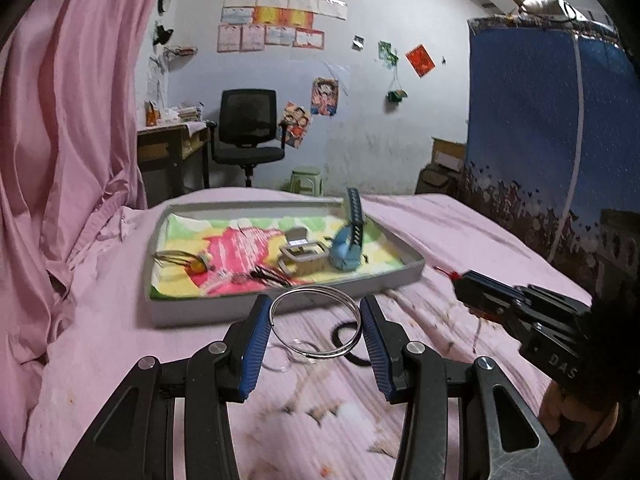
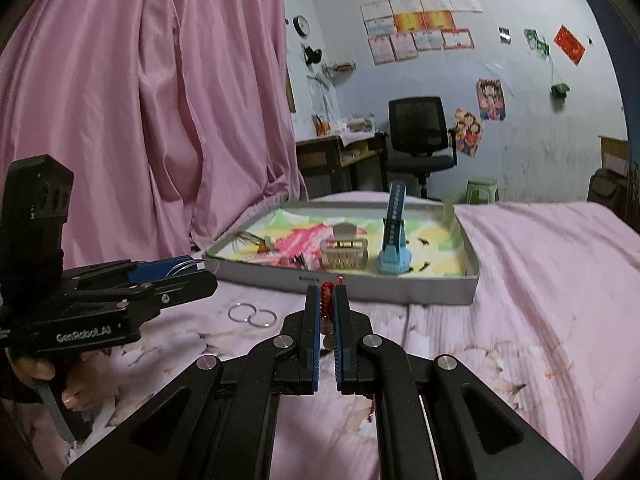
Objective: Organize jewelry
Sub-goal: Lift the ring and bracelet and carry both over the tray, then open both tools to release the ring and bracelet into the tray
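The left claw (image 1: 316, 324) gripped a thin silver wire bangle (image 1: 316, 322), its blue ribbed pads pressing the ring from either side above the pink bedsheet (image 1: 460, 220). The right claw (image 2: 327, 312) was closed on a red beaded bracelet (image 2: 326, 296), whose beads showed between the nearly touching pads. At twelve o'clock from both claws lay a shallow grey rectangular tray (image 1: 200, 312) lined with a bright patterned cloth; it held a light blue wristwatch (image 1: 348, 248) standing on edge, a small grey open box (image 1: 302, 254) and several blurred hair ornaments. Two small silver rings (image 2: 253, 315) lay touching on the bed at ten o'clock from the right claw, and a black loop (image 1: 346, 340) lay under the bangle.
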The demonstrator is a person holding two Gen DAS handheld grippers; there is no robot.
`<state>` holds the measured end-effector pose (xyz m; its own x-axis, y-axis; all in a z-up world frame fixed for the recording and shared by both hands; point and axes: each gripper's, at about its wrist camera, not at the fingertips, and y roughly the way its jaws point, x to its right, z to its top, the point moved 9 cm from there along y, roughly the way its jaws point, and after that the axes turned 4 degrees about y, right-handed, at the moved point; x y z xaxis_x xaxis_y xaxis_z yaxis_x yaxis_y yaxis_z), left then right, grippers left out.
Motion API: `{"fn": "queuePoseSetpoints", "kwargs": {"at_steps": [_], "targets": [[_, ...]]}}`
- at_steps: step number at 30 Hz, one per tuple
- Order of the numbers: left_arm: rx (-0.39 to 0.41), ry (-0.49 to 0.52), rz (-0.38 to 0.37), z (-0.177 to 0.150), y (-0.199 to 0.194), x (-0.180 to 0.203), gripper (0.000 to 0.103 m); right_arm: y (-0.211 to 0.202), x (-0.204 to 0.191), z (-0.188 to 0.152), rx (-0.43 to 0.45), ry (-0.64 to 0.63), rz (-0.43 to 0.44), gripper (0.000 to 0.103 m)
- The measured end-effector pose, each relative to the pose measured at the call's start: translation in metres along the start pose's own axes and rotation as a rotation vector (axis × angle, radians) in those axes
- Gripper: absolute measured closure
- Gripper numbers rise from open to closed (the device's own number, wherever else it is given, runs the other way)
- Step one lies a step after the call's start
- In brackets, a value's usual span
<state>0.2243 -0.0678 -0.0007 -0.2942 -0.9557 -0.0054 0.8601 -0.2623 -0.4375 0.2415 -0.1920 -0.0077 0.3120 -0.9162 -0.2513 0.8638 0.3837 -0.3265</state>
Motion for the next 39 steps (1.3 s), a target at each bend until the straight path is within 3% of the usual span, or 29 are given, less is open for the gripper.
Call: {"fn": "queuePoseSetpoints", "kwargs": {"at_steps": [8,16,26,39], "targets": [[0.078,0.006,0.058,0.028,0.008,-0.032,0.060,0.009,-0.005,0.024,0.036,0.002,-0.010,0.098],[0.101,0.012,0.103,0.045,0.035,-0.069,0.060,0.053,-0.013,0.053,0.049,-0.008,-0.025,0.098],[0.007,-0.066,0.101,0.045,0.087,-0.110,0.060,0.131,-0.025,0.079,0.015,-0.017,-0.033,0.098],[-0.222,-0.178,0.070,0.014,0.139,-0.127,0.060,0.185,-0.014,0.038,-0.167,0.038,-0.063,0.098]]}}
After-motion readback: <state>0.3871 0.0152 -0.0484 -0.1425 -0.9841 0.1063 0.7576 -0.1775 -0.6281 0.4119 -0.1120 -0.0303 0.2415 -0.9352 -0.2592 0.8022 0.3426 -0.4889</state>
